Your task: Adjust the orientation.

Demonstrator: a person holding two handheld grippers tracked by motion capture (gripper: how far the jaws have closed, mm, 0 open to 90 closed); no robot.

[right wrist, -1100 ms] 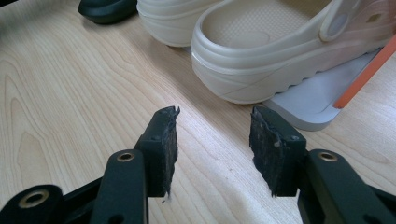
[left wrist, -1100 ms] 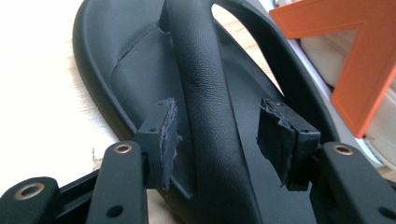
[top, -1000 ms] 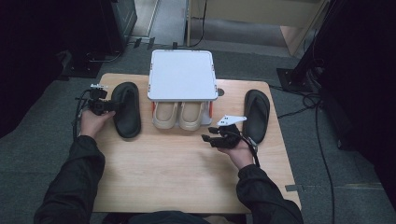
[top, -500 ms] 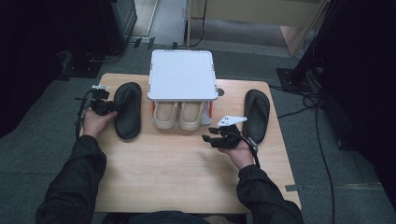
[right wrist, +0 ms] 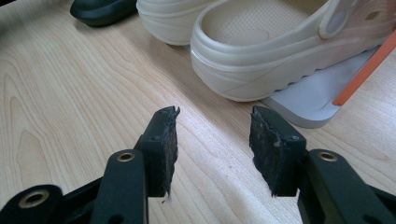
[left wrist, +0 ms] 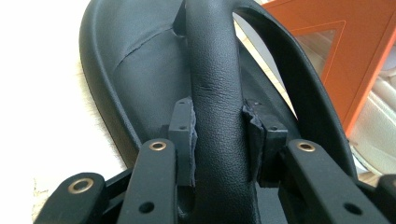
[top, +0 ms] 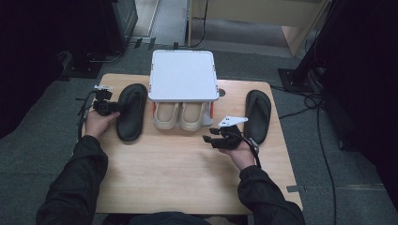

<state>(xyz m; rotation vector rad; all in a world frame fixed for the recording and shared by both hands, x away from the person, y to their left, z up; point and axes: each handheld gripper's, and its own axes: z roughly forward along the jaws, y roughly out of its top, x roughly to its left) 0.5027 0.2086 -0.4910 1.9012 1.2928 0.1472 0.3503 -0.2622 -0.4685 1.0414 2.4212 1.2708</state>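
one matte black sandal (left wrist: 140,70), grained rounded strap (left wrist: 217,93), seemingly leather

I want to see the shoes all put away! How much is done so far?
The cream clogs already sit on the rack's low shelf. The left gripper has just closed on the strap of the left black sandal. The other black sandal still lies on the table, and the right gripper is open with nothing in it.
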